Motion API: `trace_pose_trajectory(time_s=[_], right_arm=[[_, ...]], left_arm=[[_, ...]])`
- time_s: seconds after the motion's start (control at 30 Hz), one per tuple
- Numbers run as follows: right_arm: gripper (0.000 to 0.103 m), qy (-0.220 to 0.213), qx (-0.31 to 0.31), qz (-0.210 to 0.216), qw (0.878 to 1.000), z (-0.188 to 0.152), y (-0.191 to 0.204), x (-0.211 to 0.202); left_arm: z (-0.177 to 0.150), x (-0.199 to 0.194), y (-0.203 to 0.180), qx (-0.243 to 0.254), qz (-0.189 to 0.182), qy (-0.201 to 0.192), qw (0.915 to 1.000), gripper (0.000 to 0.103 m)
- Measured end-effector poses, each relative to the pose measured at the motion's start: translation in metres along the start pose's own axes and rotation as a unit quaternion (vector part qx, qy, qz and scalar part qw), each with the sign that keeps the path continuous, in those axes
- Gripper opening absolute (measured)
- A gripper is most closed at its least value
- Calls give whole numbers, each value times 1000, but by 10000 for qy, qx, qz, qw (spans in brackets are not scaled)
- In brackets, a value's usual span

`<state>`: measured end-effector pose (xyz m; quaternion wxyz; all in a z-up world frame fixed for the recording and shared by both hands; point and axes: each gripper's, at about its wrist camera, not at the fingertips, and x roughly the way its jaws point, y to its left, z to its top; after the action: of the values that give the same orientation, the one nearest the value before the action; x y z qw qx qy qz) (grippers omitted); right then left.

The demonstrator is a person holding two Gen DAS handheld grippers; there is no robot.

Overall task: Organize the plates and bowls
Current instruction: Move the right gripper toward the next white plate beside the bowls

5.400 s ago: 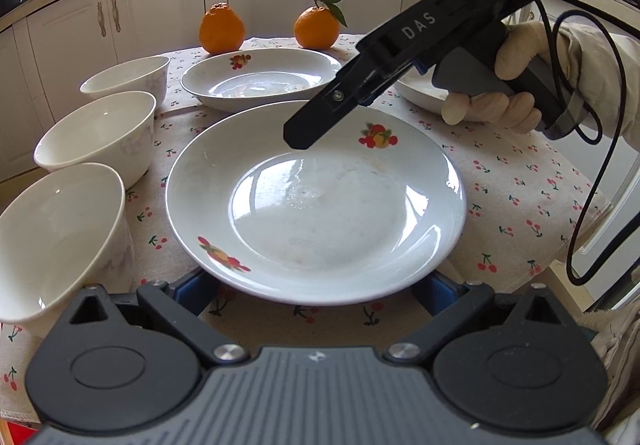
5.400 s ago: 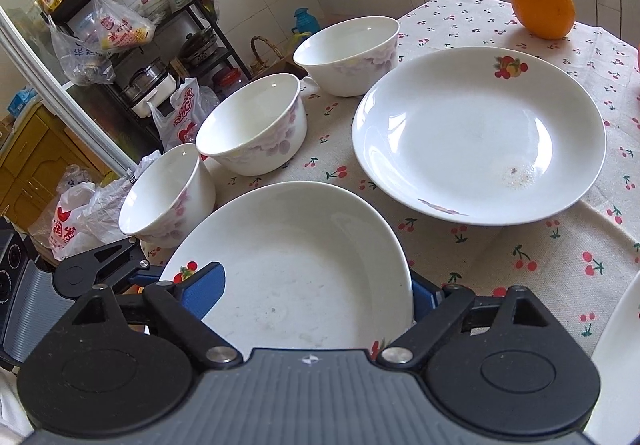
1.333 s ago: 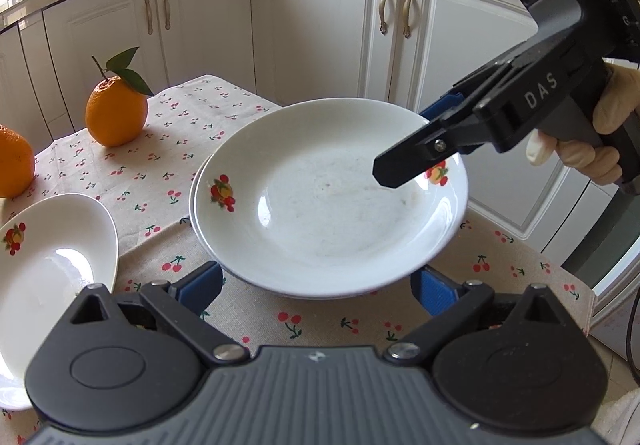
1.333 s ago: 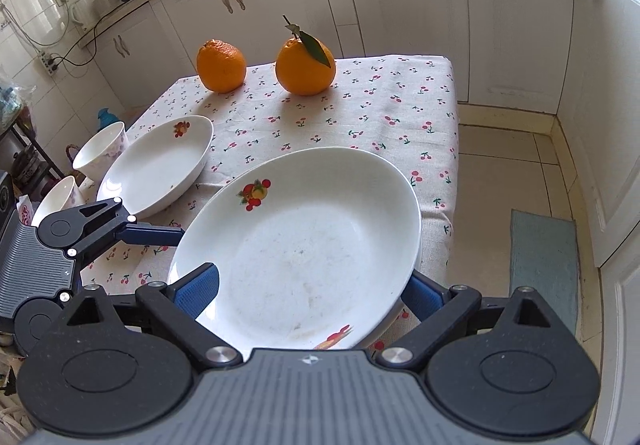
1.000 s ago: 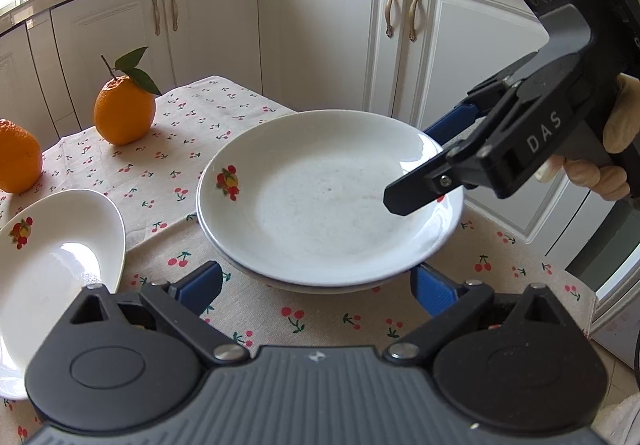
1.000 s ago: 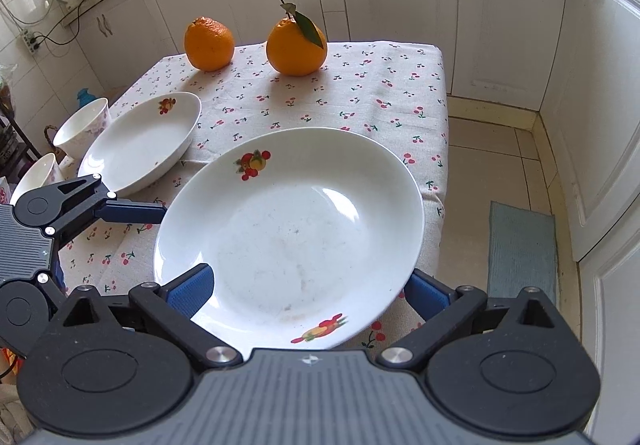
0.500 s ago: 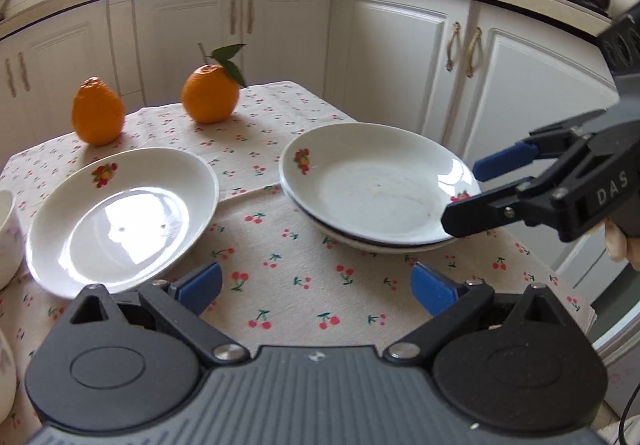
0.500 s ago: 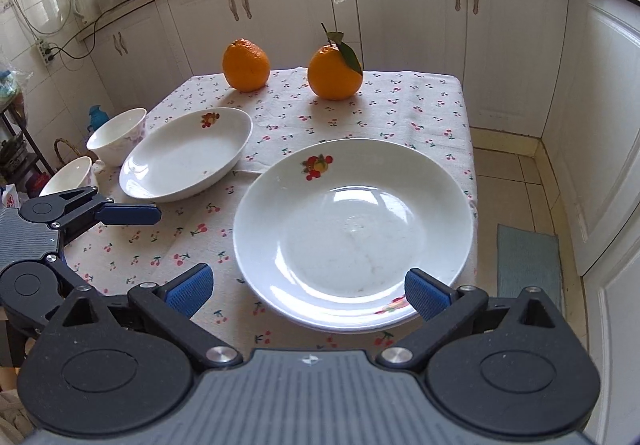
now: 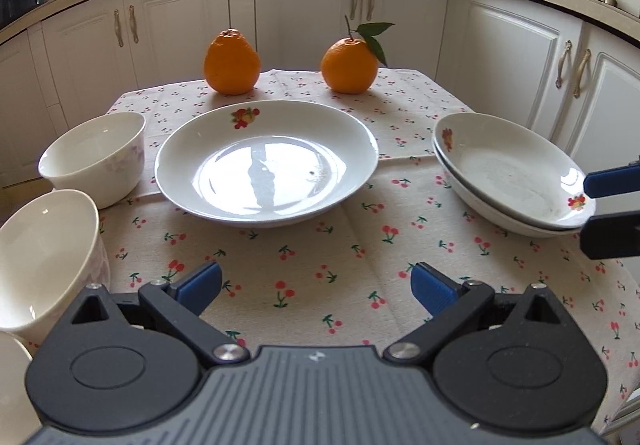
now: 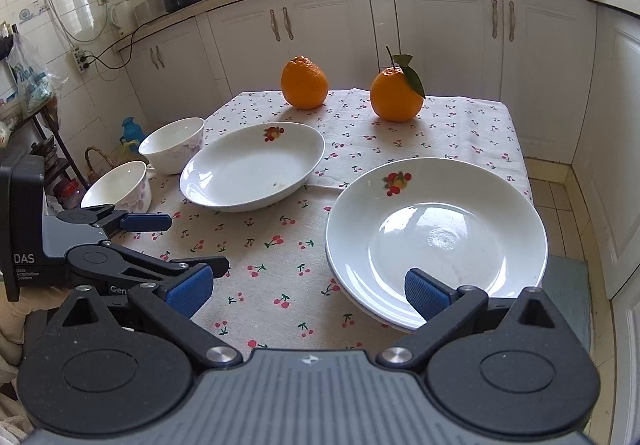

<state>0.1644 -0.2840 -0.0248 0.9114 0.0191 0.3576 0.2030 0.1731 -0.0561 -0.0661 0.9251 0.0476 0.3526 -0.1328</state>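
Cherries dot the cream tablecloth (image 9: 312, 245) that covers the surface in our left wrist view. Our left gripper (image 9: 316, 287) hangs over a bare stretch of that cloth with its blue-padded fingers (image 9: 200, 281) spread wide and nothing between them. Ahead of it sits a single white ceramic plate with a fruit motif (image 9: 266, 161), flat on the cloth. To the right, two more white fruit-motif plates form a stack (image 9: 508, 173), one nested in the other, near the surface's right edge. Blue and black finger tips of our right gripper (image 9: 608, 215) enter from the right border, just beside the stack's rim; we cannot tell from here whether they touch it. On the left stand a far white ceramic bowl (image 9: 96, 157) and a nearer white bowl (image 9: 44, 257), with what may be the rim of a third at the bottom corner. At the far end, well apart from the dishes, rest a plain orange (image 9: 231, 61) and a leafy-stemmed orange (image 9: 349, 65).

From the right wrist view, our right gripper (image 10: 308, 291) is likewise spread and empty, its right finger (image 10: 426, 293) lying over the near rim of the stacked plates (image 10: 436, 233). The single plate (image 10: 252, 167) lies to the left beyond, with the two bowls (image 10: 172, 145) (image 10: 118, 185) past it. Our left gripper (image 10: 160, 241) shows at the left, open over the cloth (image 10: 280, 245). Both oranges (image 10: 304, 83) (image 10: 396, 95) sit at the back.
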Motion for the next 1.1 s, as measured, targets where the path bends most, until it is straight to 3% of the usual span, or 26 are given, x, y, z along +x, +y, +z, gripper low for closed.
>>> trace_pose_trajectory(time_s=[0.27,0.73,1.1], right_arm=[[103,580,-601,-223,9963,20,13,22],[103,799,-1584,-289,9837,82,19,78],[103,1247,-1491,304,9805,121,2,148]], left_arm=[[4,23,12,-261,314,31,9992,101],[9,42,13,-329,528,-13,9981,103],[12,44,14,-271,461,8,9986,103]])
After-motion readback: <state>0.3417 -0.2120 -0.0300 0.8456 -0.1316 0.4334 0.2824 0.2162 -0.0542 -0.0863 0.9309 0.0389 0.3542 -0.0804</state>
